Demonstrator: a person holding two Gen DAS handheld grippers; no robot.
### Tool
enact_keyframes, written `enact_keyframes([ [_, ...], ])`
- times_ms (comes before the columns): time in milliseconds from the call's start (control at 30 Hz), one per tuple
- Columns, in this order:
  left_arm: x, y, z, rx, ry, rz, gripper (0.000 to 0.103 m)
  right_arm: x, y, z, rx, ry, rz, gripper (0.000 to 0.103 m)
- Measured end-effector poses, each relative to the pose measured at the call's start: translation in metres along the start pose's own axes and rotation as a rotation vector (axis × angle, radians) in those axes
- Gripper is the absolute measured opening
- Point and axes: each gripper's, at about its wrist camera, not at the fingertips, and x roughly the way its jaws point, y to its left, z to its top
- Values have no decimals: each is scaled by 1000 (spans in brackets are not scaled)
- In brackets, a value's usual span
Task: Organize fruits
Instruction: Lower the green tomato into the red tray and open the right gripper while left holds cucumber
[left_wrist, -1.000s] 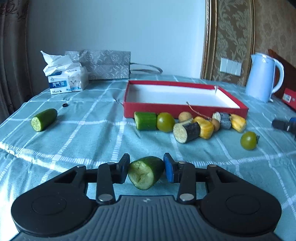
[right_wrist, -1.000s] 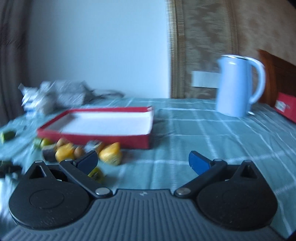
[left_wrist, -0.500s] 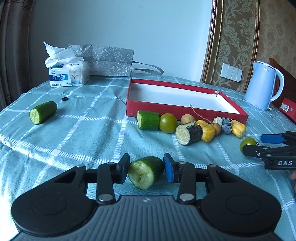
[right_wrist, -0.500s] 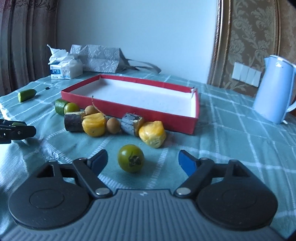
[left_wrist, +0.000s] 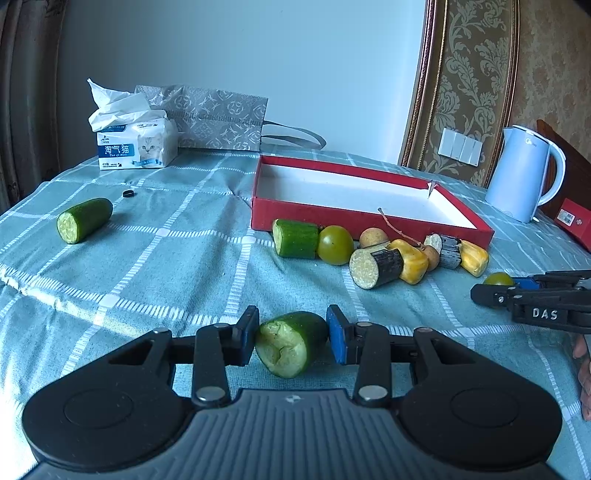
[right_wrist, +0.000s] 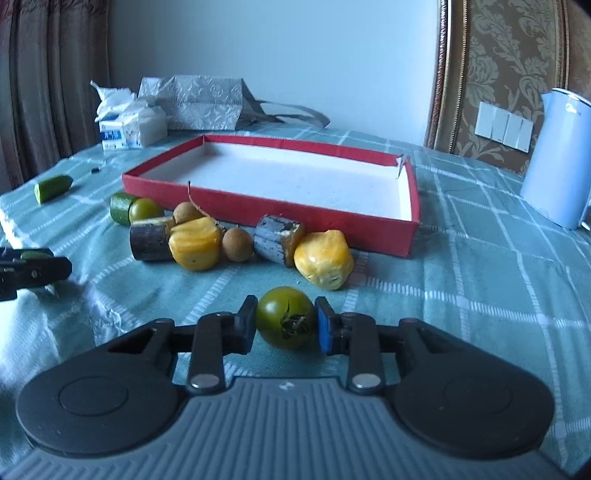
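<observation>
Covering the whole tabletop, a teal checked cloth (left_wrist: 155, 266) runs out of frame on every side, so no table edge shows; a pale wall, a curtain at the left and patterned gold wallpaper stand behind it. The red box (right_wrist: 410, 225), white inside, sits toward the far middle, with a white kettle (left_wrist: 521, 177) near the far right, partly cut off in the right wrist view. A grey gift bag (left_wrist: 214, 114) and a tissue pack (left_wrist: 136, 147) stand at the far left. A row of cut pieces (right_wrist: 236, 243) lies along the box's near wall; what several of them are is hard to make out. One cucumber piece (left_wrist: 84, 219) lies apart toward the left. The left gripper (left_wrist: 291, 338) pinches a cucumber end (left_wrist: 290, 343). The right gripper (right_wrist: 285, 325) is pressed onto a green tomato (right_wrist: 285, 317), mostly hidden behind its fingers in the left view.
</observation>
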Motion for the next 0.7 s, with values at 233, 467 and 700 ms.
enact_keyframes([
  [233, 0, -1, 0, 1, -2, 2, 39, -9, -12, 31, 37, -88, -8, 31],
  [467, -1, -2, 0, -1, 2, 6, 39, 56, -53, 84, 152, -45, -39, 31],
  [700, 0, -4, 1, 3, 5, 12, 39, 92, -67, 92, 138, -15, -117, 58],
])
